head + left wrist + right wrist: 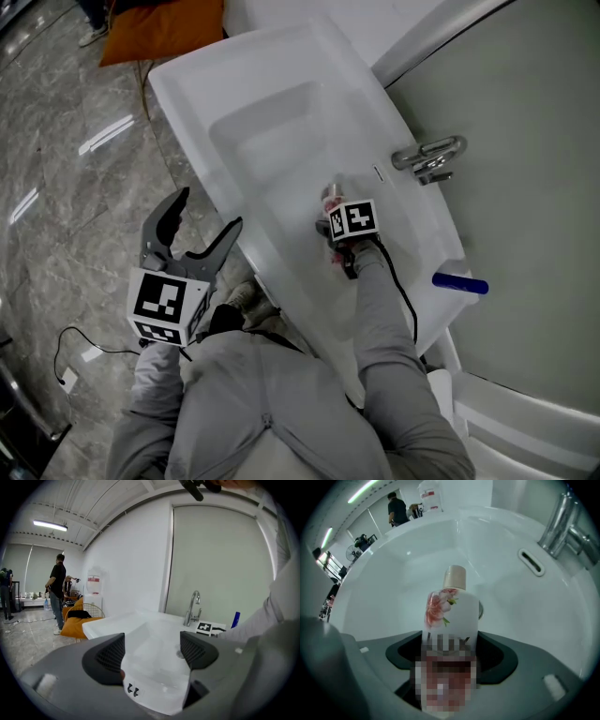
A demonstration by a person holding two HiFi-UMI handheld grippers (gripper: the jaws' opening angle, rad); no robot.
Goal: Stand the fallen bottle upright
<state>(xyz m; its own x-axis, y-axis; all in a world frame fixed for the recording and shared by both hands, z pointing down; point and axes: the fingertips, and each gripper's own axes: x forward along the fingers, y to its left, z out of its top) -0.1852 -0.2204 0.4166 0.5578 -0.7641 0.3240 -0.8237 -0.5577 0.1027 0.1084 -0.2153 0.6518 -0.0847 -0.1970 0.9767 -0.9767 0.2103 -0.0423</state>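
Grab looks done, so I'd call this the lift-and-turn step. The right gripper (450, 657) has its fingers (401, 654) pinching the lower body of the bottle (451, 613), one pad at its 9 o'clock and one at its 3 o'clock, and both look pressed against the sides. The bottle is down inside the sink (272, 141), running straight away from the fingers with the cap at 12 o'clock. That's roughly over the drain, and I can't tell if anything touches the bowl.

My guess for the next move: swing the wrist so the cap ends up on top, then set the base flat before letting go. It's a smooth bottle in a curved bowl, so it could slide.

The tap (562, 524) sits further back at about 2 o'clock. The left gripper (207, 208) is off the sink's front edge, around 8 o'clock from the right one, fingers spread wide with nothing between them
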